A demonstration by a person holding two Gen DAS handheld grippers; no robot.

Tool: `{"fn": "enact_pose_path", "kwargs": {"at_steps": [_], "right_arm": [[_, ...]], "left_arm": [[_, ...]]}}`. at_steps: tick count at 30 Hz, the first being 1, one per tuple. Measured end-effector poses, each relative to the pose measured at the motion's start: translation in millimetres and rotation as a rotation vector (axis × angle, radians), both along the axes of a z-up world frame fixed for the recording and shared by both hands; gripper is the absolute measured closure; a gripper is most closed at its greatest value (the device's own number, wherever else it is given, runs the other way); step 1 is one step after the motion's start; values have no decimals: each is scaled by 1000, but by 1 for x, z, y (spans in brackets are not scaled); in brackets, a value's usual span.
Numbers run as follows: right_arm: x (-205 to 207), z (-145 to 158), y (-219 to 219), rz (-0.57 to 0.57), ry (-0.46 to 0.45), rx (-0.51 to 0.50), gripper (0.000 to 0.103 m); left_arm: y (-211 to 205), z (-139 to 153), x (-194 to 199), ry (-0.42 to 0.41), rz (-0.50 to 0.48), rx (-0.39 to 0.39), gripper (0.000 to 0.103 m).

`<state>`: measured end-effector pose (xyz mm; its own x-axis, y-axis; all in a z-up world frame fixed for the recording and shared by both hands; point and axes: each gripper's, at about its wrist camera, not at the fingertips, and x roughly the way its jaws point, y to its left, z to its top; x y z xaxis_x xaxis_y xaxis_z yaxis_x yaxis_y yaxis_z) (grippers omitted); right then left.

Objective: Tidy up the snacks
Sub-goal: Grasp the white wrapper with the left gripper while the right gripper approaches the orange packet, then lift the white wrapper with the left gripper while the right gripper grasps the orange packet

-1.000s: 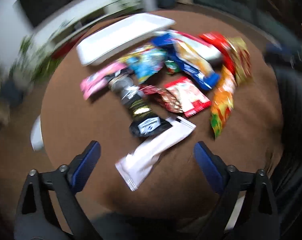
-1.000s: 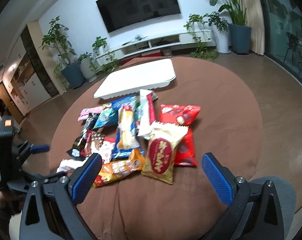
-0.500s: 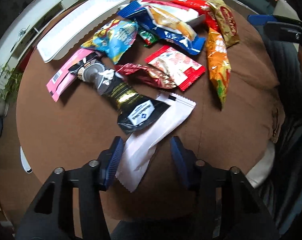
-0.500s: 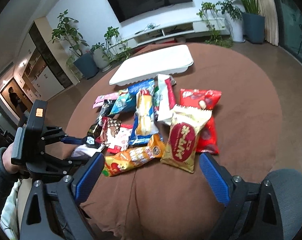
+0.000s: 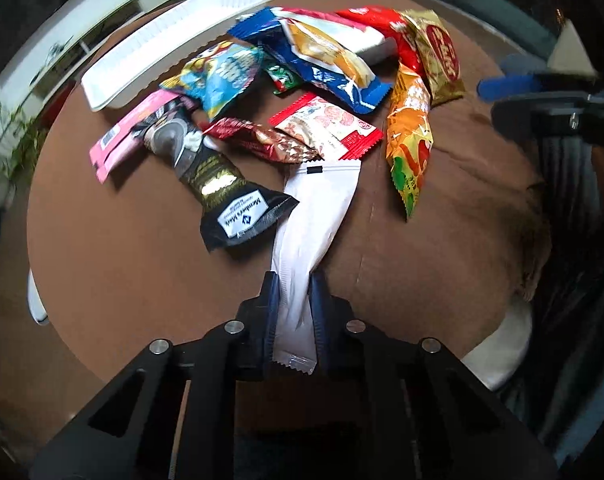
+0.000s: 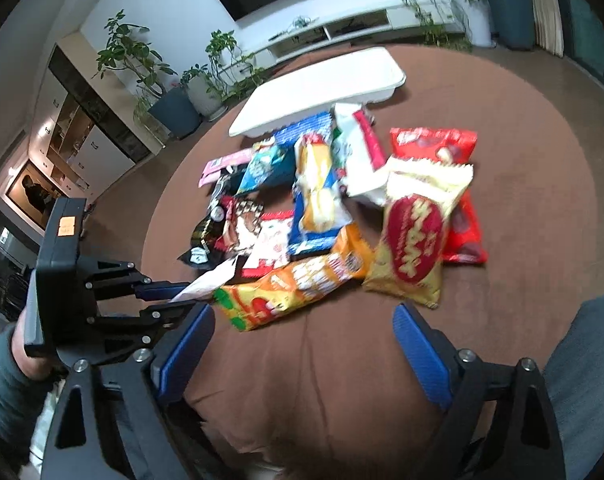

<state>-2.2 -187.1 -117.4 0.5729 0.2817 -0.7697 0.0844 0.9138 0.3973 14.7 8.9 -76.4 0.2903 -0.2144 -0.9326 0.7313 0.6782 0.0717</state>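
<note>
My left gripper is shut on the near end of a long white snack packet, whose far end still lies on the round brown table. The right wrist view shows the same gripper at the left, a hand behind it, clamping the white packet. My right gripper hovers over the table's near side with its jaws wide and slowly closing. Only brown cloth lies between them. An orange packet lies just beyond its left fingertip, and a gold-and-red bag beyond the right one.
A long white tray sits at the table's far side behind the pile. The pile holds a black packet, a pink one, a blue one and a red bag. A grey-clad knee is near right.
The left jaws went from wide open to clamped on the white packet's near end. The right gripper dipped closer to the pile, its jaws a little narrower.
</note>
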Motion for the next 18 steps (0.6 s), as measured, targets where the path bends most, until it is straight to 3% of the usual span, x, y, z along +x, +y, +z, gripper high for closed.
{"fn": "enact_pose_path", "kwargs": {"at_steps": [7, 12, 18], "right_arm": [[18, -20, 14, -6, 87, 58, 26], [36, -25, 18, -58, 118, 15, 29], [54, -28, 26, -69, 135, -79, 30]], "left_arm": [[18, 3, -16, 52, 89, -121, 89], [24, 0, -24, 52, 137, -164, 89], [26, 3, -21, 28, 158, -153, 89]]}}
